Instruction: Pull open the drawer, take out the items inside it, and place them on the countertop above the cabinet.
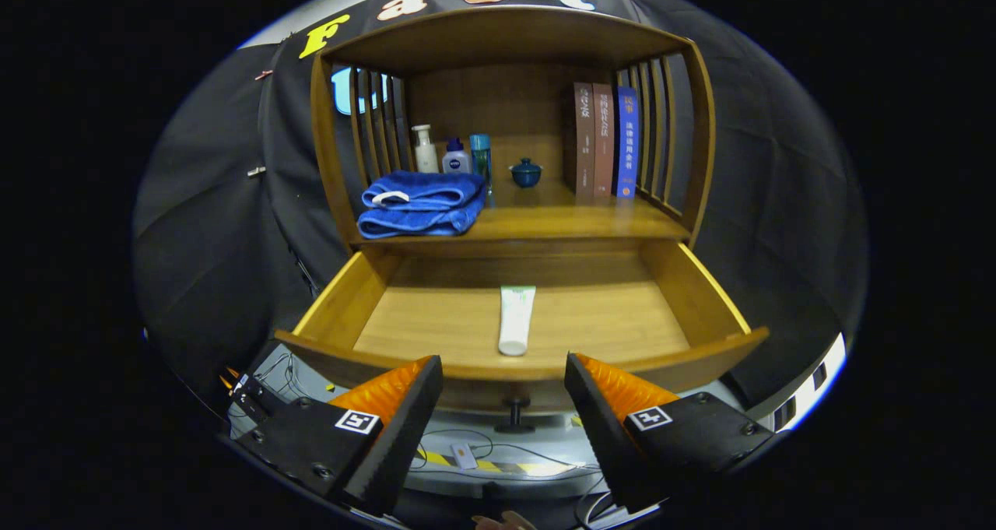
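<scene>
The wooden drawer (700,296) stands pulled out toward me, its front panel just ahead of my fingertips. A white tube with a green end (516,320) lies lengthwise on the drawer floor, near the middle. The drawer's dark knob (514,415) hangs under the front panel, between my fingers. My gripper (504,374) is open and holds nothing, its fingers apart in front of the drawer's front edge. Above the drawer is the wooden countertop (568,222) of the cabinet.
On the countertop lie folded blue towels (420,203) at the left, bottles (455,156) behind them, a small blue lidded pot (526,173) and upright books (603,141) at the right. Slatted side walls and a roof enclose the shelf. Cables lie on the floor below.
</scene>
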Demonstrator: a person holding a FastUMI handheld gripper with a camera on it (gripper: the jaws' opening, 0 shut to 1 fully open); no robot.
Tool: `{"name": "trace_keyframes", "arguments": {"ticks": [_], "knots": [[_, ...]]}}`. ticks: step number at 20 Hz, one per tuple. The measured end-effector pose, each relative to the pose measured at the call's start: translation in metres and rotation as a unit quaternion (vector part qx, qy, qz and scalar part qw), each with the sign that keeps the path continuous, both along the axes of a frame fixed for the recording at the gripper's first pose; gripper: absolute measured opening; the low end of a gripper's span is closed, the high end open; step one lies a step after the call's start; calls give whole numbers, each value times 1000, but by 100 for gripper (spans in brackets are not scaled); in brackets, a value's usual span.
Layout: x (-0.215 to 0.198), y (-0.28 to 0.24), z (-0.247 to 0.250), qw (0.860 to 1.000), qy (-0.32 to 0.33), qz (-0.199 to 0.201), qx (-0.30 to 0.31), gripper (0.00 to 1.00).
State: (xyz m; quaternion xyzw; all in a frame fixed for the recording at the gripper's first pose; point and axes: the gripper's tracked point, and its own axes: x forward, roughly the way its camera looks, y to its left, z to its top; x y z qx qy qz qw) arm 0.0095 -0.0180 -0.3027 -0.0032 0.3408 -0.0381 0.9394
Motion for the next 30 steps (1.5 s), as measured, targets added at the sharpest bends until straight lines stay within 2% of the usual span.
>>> {"name": "trace_keyframes", "arguments": {"ticks": [3,6,11,16,18,25,30], "knots": [[41,-3,-7,1000,19,2,-3,100],[77,-5,-31,998,68,5,-1,100],[109,-16,-84,987,163,-9,3,100],[114,-29,-129,965,257,-44,13,100],[112,-30,-143,956,287,-50,26,100],[97,-33,-174,931,361,-52,14,99],[98,-32,-181,935,351,-46,1,66]]}}
